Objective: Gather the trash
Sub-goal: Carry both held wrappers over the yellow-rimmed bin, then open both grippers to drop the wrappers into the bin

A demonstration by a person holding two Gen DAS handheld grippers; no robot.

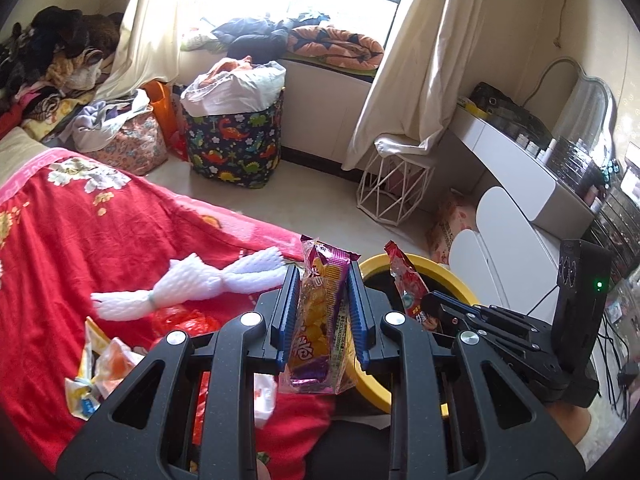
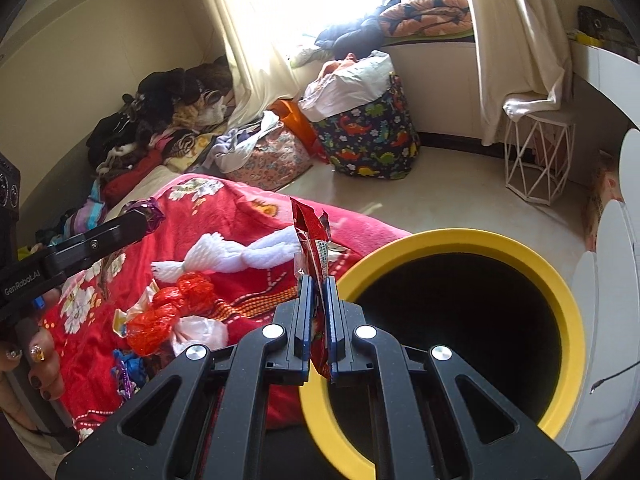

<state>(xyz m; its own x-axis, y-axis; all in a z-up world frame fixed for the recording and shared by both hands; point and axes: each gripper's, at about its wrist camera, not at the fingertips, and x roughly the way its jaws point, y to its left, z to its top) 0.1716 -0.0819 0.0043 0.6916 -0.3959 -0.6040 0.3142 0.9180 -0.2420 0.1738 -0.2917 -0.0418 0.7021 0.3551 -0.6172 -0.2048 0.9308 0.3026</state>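
The bed (image 1: pixel 100 232) under its red blanket carries loose wrappers near its foot edge; the yellow-rimmed bin (image 2: pixel 452 240) stands just beside that edge. The left hand-held gripper (image 1: pixel 324 312), tilted downward, pinches a purple snack packet (image 1: pixel 320 320); the right hand-held gripper (image 2: pixel 318 320), angled alike, is pressed together on a red wrapper (image 2: pixel 312 236). Both look light, crinkly and slippery, best nipped mid-body.
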